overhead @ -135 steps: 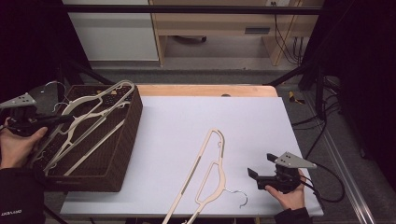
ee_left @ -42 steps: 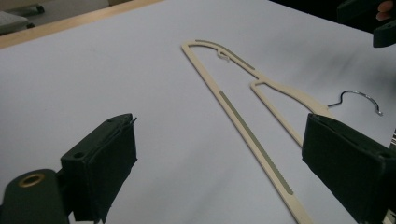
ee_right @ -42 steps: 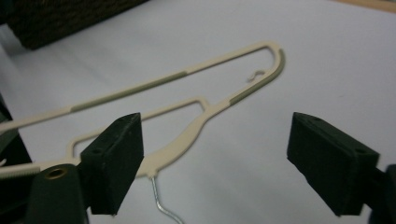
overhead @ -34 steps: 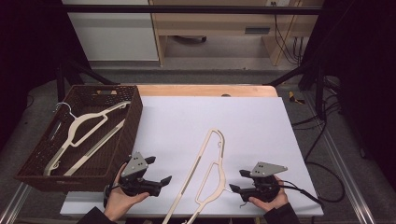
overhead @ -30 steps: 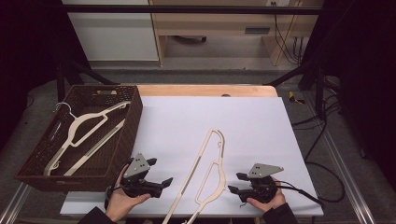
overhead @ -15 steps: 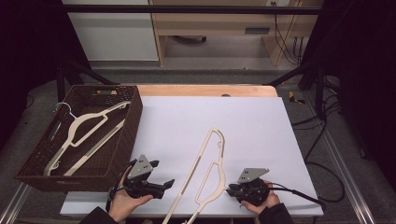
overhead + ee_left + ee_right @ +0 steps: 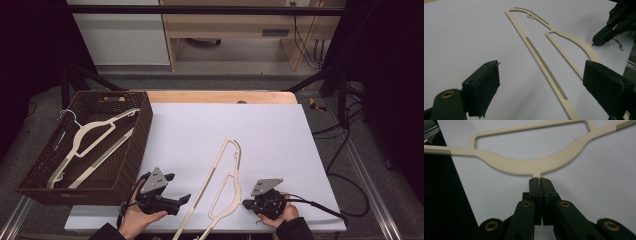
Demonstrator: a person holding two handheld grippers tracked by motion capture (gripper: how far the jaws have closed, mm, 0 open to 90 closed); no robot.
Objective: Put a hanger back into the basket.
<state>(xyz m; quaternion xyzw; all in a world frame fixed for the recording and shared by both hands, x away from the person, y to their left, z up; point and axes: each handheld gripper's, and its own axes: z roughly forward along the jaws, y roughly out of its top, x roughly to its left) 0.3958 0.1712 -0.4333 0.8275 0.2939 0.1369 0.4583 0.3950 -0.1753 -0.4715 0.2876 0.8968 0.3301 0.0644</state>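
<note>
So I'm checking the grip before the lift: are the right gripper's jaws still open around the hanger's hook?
No, the right gripper has just closed, jaws pressed together on the hanger's metal hook stem.

Bright table — dim, dark surroundings.

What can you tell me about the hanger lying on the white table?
The hanger is cream, thin, and looks like plastic. It lies flat on the white table, beside the basket. Grey ribbed strips run along its arms, and a small notch sits near its far end. Its metal hook points toward the person. The right gripper has just closed on the hook's neck. The left gripper is open, jaws either side of one arm.
</note>
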